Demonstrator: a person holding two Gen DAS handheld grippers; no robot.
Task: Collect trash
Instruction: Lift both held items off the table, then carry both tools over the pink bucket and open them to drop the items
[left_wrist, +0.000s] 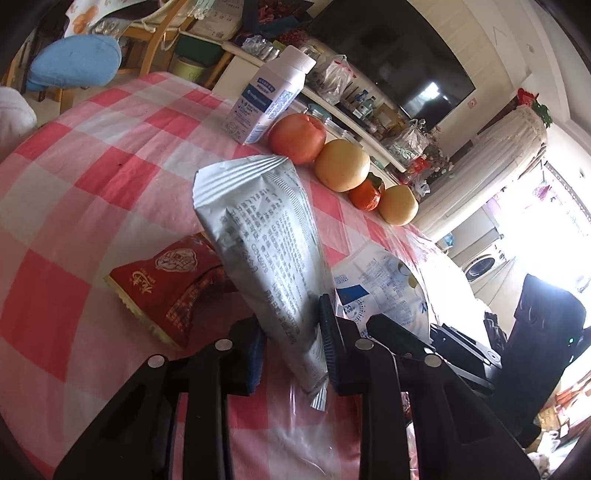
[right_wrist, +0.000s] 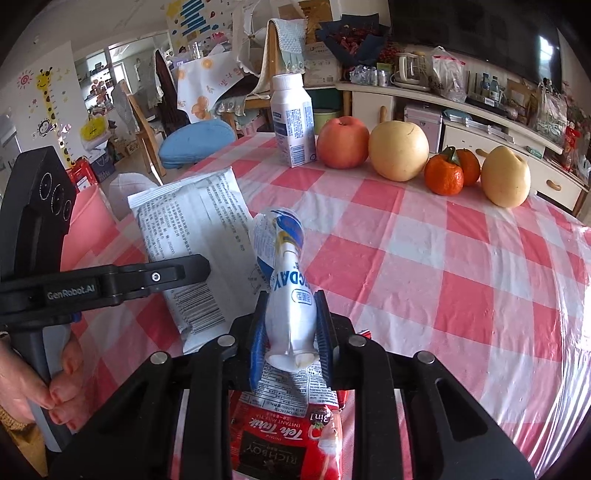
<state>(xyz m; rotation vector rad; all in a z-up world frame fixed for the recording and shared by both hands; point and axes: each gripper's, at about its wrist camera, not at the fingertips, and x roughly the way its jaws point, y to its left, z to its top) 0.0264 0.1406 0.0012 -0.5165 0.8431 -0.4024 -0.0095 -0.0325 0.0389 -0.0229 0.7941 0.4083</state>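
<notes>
We look across a table under a pink-and-white checked cloth with a clear plastic sheet over it, in a cluttered living room with a dark television on the wall above a long cream sideboard. Along the table's far edge stand a white bottle, a red apple, a yellow pear, two tangerines and a second pear.

Our left gripper has a silver-grey printed wrapper between its fingers. The jaws are narrow around the wrapper's lower end, though we cannot tell whether the pads press on it. Its long axis runs up and away from the gripper, crimped end uppermost, leaning slightly left. Beside it on the cloth lies a red foil packet, flat, and to the right a white-and-blue bag.

Our right gripper is clamped on a squashed white pouch with blue print. Its long axis points forward along the fingers, the flat base toward the camera and the crumpled top rising away. Under the gripper lies a red instant-tea sachet. A hand grips the left gripper's handle at the left edge of the right wrist view.
</notes>
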